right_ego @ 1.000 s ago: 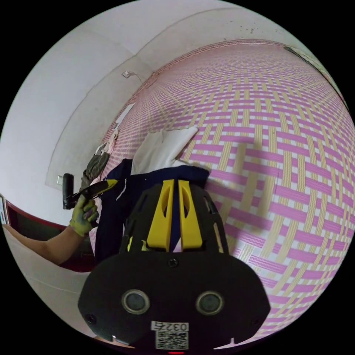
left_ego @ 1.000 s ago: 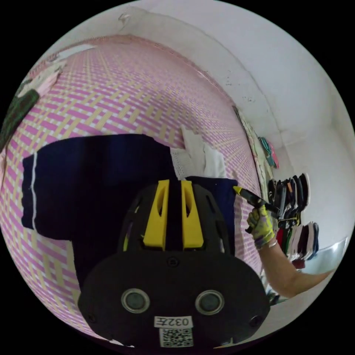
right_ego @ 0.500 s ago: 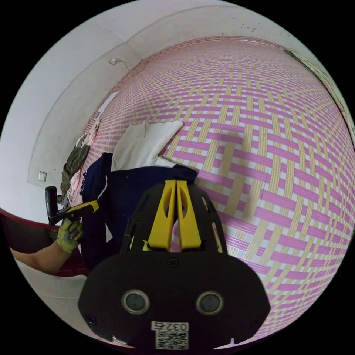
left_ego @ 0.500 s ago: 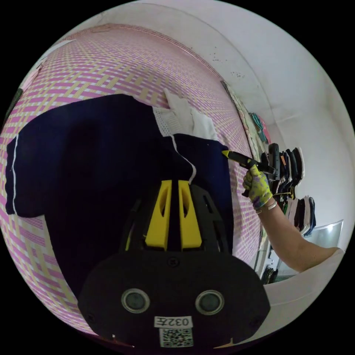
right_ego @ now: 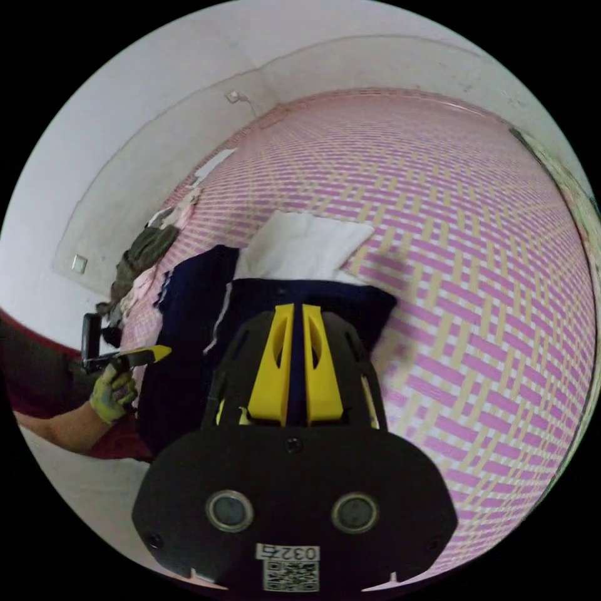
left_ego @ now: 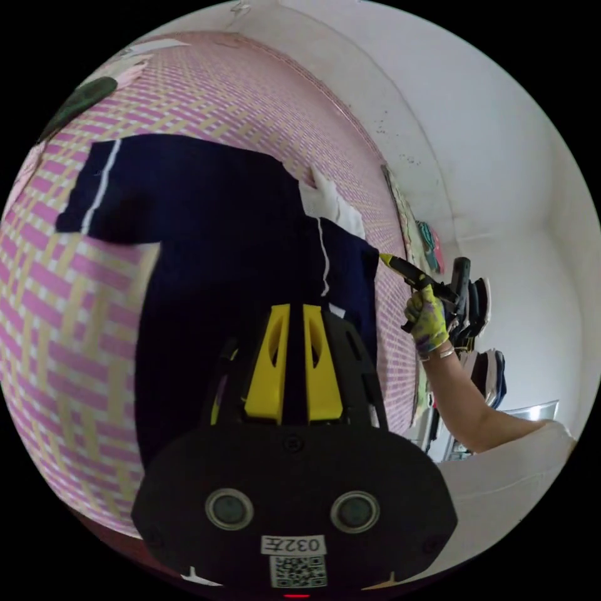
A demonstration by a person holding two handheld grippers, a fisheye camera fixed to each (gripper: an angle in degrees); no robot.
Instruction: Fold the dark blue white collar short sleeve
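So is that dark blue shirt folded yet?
Partly: the shirt has one sleeve turned over its body, the other sleeve spread out.

The left gripper (left_ego: 293,310) has its yellow jaws drawn close together. The right gripper (right_ego: 292,310) matches it, gripped by a gloved hand (left_ego: 427,319) on a bare forearm.

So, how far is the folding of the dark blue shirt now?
Done: the dark blue shirt lies spread on the pink woven mat, white collar away from the person. In hand: each hand-held gripper, left and right, is closed on shirt fabric near one side. Left: the far sleeve is still unfolded.
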